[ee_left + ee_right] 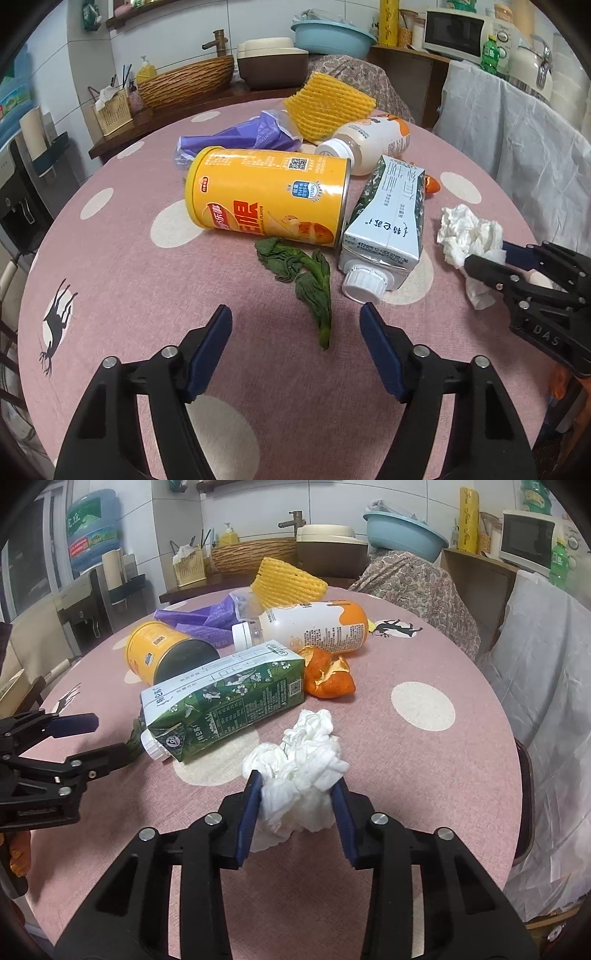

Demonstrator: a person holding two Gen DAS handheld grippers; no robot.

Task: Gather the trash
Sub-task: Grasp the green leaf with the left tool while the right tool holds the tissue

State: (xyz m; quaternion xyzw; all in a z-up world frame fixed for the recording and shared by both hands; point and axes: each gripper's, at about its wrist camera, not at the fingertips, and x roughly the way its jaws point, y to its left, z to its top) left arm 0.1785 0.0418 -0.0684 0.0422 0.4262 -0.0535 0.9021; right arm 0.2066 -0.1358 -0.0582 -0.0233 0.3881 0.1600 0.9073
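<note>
Right gripper (295, 786) clamps the tissue (295, 760), left gripper (295, 321) spread around the leaf (310, 284); loose tissue may tear or slip

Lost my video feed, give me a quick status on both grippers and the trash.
Right hand-held gripper shut on the tissue. Left hand-held gripper open, astride the leaf. Carton close beside leaf.

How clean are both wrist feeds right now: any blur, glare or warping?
Left wrist view: sharp, evenly lit, only a faint sheen on the yellow can; the table bulges from fisheye warp, with dark corners. Right wrist view: the same warp, and the tissue is crisp.
</note>
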